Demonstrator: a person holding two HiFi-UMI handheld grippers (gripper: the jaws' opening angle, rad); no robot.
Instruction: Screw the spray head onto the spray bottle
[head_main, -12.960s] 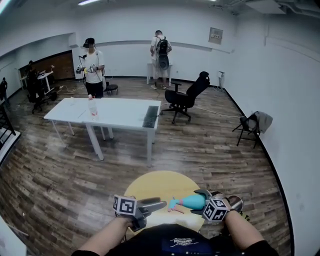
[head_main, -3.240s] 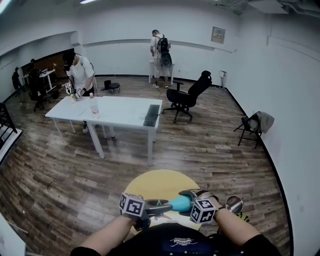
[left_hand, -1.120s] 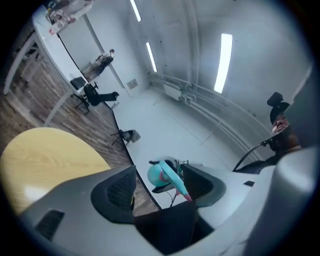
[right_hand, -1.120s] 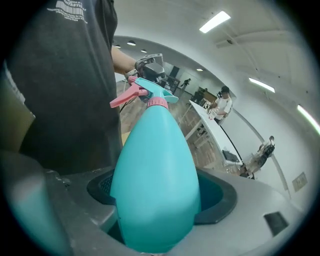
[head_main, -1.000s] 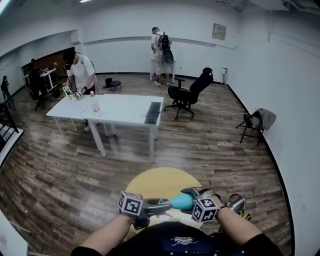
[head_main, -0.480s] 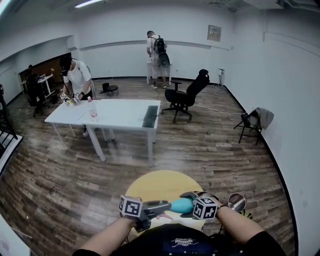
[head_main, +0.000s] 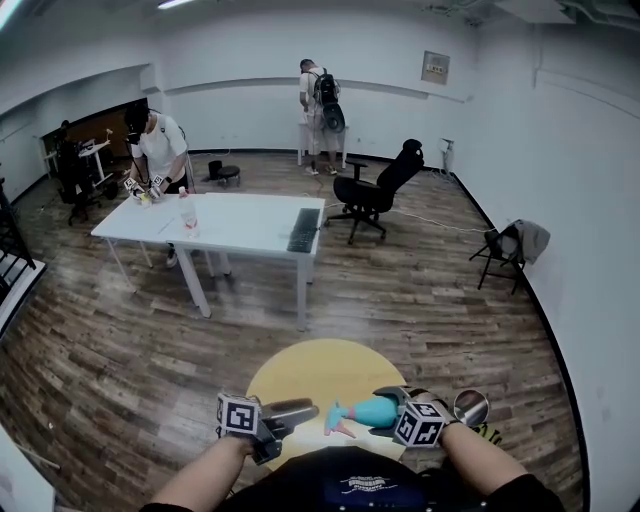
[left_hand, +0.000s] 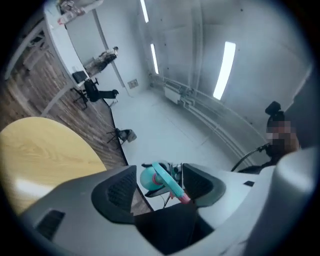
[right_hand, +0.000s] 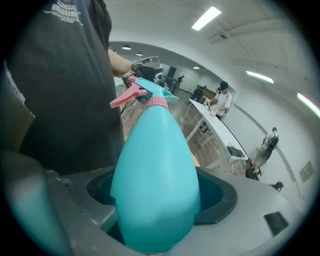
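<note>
The turquoise spray bottle (head_main: 378, 409) lies level over the round yellow table (head_main: 300, 368), neck to the left. My right gripper (head_main: 395, 398) is shut on the bottle's body (right_hand: 155, 165). The spray head (right_hand: 150, 92), with its pink trigger (right_hand: 125, 97), sits on the neck. In the head view the spray head (head_main: 338, 416) is just right of my left gripper (head_main: 305, 409). That gripper's jaws have just been opening and press on nothing. In the left gripper view the spray head (left_hand: 162, 180) shows beyond the spread jaws of the left gripper (left_hand: 159, 172).
A long white table (head_main: 230, 222) stands mid-room with a person (head_main: 155, 145) at its far left end. Another person (head_main: 320, 100) stands by the back wall. A black office chair (head_main: 375, 195) and a folding chair (head_main: 505, 250) stand on the right.
My left gripper has drawn back to the left, off the spray head, and a gap now shows between them. The right gripper still holds the bottle in about the same place.
</note>
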